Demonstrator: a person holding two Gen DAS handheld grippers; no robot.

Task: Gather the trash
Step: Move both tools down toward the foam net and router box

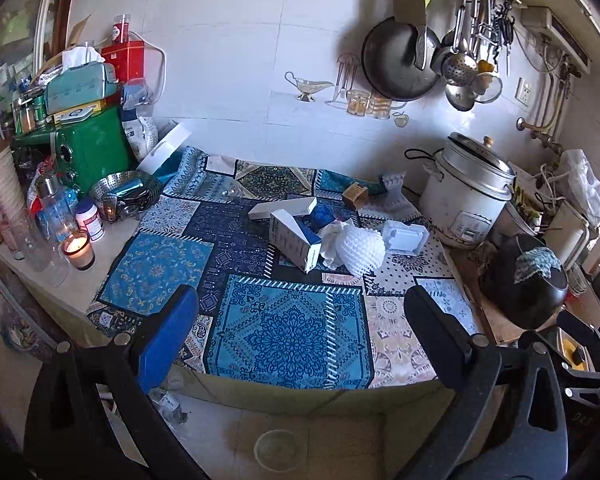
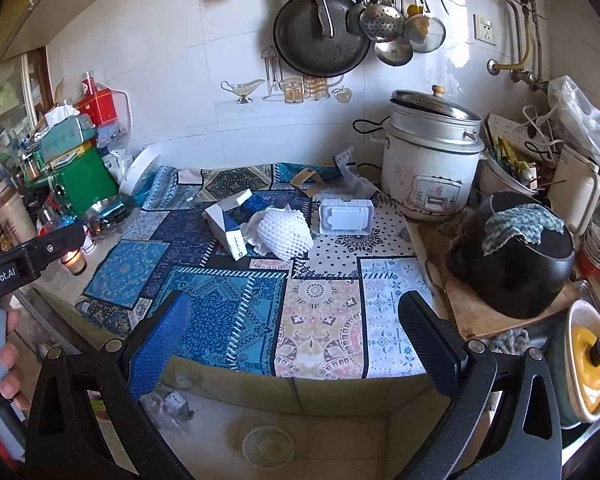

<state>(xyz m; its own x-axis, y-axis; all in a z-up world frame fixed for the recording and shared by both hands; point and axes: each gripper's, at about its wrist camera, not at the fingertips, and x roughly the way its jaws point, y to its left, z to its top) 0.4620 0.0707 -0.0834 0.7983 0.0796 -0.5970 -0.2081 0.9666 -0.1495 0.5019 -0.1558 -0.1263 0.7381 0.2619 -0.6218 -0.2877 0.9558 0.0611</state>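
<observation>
both claws, left claw (image 1: 300, 300) and right claw (image 2: 296, 308), hang wide and empty at the near edge of the surface (image 1: 396, 364). trash sits at 12 o'clock: foam net (image 1: 358, 250), open carton (image 1: 294, 242), plastic tray (image 2: 346, 216). judged best: take the net first, pinching lightly.

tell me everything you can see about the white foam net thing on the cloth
The white foam net is a soft-looking mesh sleeve with a diamond lattice, bulged into a dome, lying on its side on the patterned cloth. Crumpled white paper is tucked against it, beside the open blue and white carton. A white plastic tray sits close behind it; contact is unclear. Neither hand-held gripper touches it.
</observation>
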